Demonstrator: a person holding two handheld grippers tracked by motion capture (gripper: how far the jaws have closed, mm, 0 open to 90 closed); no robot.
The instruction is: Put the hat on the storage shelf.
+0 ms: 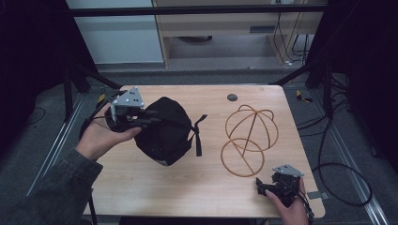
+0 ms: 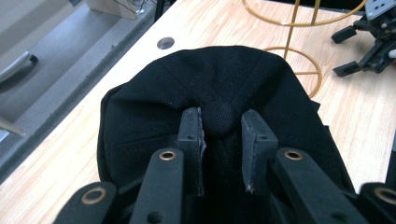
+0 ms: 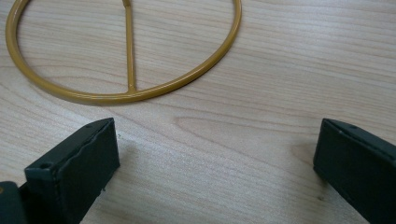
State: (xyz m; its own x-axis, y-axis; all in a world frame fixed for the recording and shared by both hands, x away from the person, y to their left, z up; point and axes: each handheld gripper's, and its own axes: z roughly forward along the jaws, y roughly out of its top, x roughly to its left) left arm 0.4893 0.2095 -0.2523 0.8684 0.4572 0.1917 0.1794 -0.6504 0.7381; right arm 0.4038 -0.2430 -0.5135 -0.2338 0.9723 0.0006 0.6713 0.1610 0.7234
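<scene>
While our left gripper (image 2: 223, 140) is clenching the black cap (image 1: 162, 129) by its crown button, we are aiming it squarely over the wire stand (image 1: 248, 138). Our right gripper (image 3: 215, 168), fingers spread wide, is waiting near the stand's base ring on the bench (image 1: 187, 187).

On the table (image 1: 187, 187), the cap (image 1: 164, 129) sits left of the wire hat stand (image 1: 248, 138); the right gripper (image 1: 263, 186) lies before the stand.

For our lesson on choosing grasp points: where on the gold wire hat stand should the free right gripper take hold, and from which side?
Probably the upright centre rod between the base ring and the domed cage. The hat stand is thin wire throughout, and the rod is straight and exposed. The right gripper rests open near the base ring, so come in level from the person's side, jaws either side of the rod.
</scene>
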